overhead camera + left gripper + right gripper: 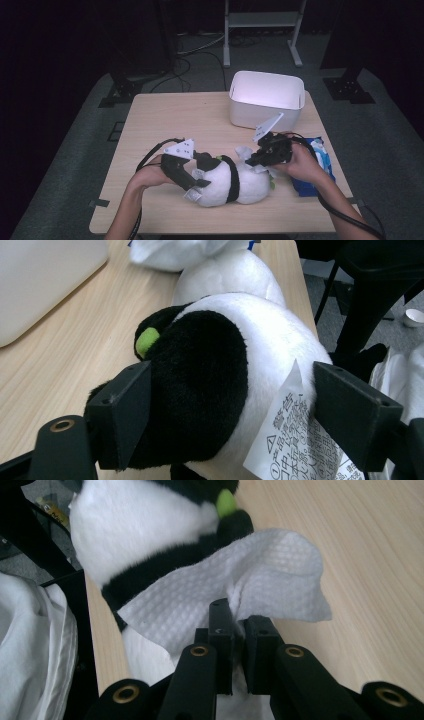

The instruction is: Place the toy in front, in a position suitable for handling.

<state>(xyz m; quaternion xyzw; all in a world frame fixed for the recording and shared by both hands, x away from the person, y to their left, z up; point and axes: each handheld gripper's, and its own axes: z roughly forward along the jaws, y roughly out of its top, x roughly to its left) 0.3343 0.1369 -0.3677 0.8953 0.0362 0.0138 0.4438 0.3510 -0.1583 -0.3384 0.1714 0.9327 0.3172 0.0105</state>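
While the plush panda [231,183] is lying on its side near the front edge of the desk [165,115], the left gripper [192,180] is standing around its black end, with the jaws spread apart. In the left gripper view one jaw is sitting against the black fur and the other is beside the white fur, just behind a paper tag [292,440] with printed characters (I cannot tell if this jaw is really touching the toy). A small green patch [146,340] is showing on the black part, above the jaw on the left of that view.

The right gripper [256,159] is reaching the other end of the panda, toward the right edge of the desk. Its jaws are pressed together on a white wipe [240,592], which is spreading out over the panda's black band and white fur and also over the bare wood beside it.

A white bin [266,99] is standing at the far right corner of the desk, well apart from the toy. A blue packet [320,160] is lying at the right edge, partly under the person's right hand [302,162].
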